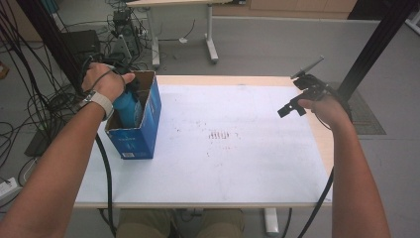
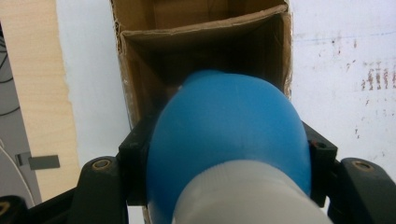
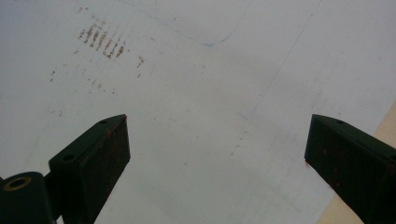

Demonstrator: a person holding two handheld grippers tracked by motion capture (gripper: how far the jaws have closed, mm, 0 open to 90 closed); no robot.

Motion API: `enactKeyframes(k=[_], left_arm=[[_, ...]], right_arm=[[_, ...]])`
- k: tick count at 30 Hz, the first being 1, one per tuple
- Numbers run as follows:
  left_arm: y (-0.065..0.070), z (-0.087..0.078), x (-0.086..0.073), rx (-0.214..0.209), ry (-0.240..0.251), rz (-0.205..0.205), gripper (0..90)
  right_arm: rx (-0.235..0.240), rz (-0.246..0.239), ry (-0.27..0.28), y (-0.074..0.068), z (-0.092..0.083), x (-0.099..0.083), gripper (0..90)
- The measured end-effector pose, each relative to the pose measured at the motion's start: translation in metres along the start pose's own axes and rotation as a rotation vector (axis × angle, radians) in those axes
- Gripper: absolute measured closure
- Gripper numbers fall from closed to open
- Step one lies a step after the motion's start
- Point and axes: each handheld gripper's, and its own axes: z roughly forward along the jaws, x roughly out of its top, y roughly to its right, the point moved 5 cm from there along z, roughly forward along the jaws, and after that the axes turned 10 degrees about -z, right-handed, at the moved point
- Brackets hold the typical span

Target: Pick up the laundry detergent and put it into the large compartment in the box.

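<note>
Blue bottle (image 2: 224, 135), clamped in left tool (image 1: 130, 88), partway down inside open cardboard box (image 1: 151, 119) at desk's (image 1: 237, 173) left edge. Right tool (image 3: 215, 154) idle, spread wide, holding nothing over bare desk. Step judged: packing. Next: lower fully, upright, clear of walls, then release.

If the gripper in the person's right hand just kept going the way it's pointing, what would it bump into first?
Most likely the bare white table top. The right gripper points down at it with its jaws wide apart and nothing between them. How far off the surface lies is hard to judge.
</note>
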Motion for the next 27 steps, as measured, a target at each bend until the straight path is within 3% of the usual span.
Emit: enactKeyframes(k=[27], left_arm=[[0.002, 0.031, -0.001, 0.005, -0.009, 0.013, 37.8]], right_arm=[[0.004, 0.014, -0.007, 0.003, 0.003, -0.005, 6.5]])
